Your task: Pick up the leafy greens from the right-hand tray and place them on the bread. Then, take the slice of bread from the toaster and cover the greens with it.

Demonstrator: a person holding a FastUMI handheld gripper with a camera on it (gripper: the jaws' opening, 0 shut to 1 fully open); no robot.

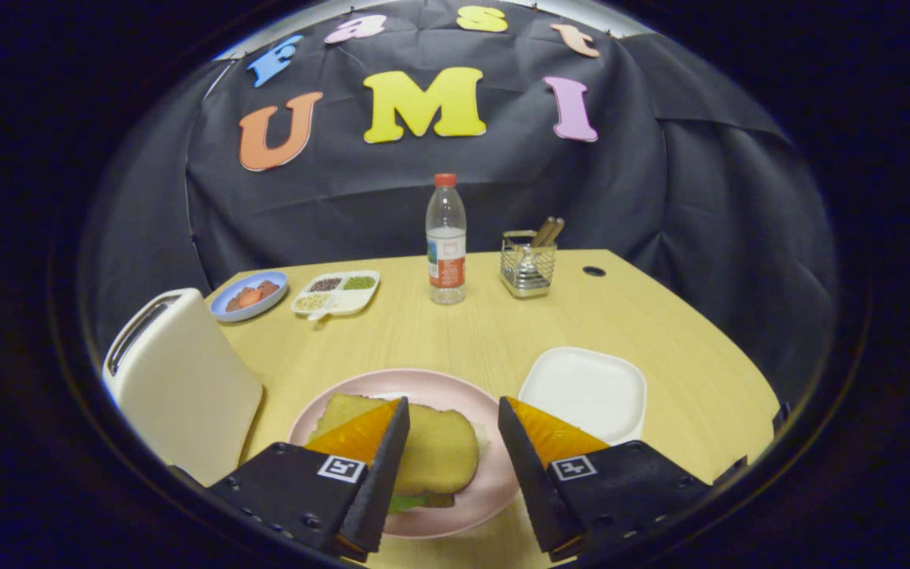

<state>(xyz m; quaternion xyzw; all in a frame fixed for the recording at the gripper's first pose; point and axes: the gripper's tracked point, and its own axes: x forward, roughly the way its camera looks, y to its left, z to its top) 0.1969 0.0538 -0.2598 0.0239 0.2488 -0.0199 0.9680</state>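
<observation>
Your gripper (pixel 450 415) hangs low over the near edge of the wooden table (pixel 502 332) with its jaws spread wide and nothing held between them; the left finger (pixel 376 442) overlaps the near left part of the pink plate (pixel 415 379), and the right finger (pixel 530 442) stands just off the plate's right rim.

On that plate lies the top slice of bread (pixel 439 450), flat and golden, reaching from the left finger into the gap between the two; you can see the leafy greens (pixel 406 501) poking out from under its near edge, with a paler bit showing at its right side, so the greens are covered; whether a second slice lies beneath them you cannot tell.

The white toaster (pixel 182 379) stands just left of the plate, its slot (pixel 139 328) facing up; what the slot holds you cannot tell. The white square tray (pixel 585 391) sits just right of the plate, beyond the right finger, bare white inside.

Further back on the table, a blue dish (pixel 250 295) of reddish pieces lies beside a white divided tray (pixel 336 292) of small grains; a clear water bottle (pixel 445 241) with a red cap stands upright near the middle, and a wire holder (pixel 528 265) with wooden sticks stands just to its right.
</observation>
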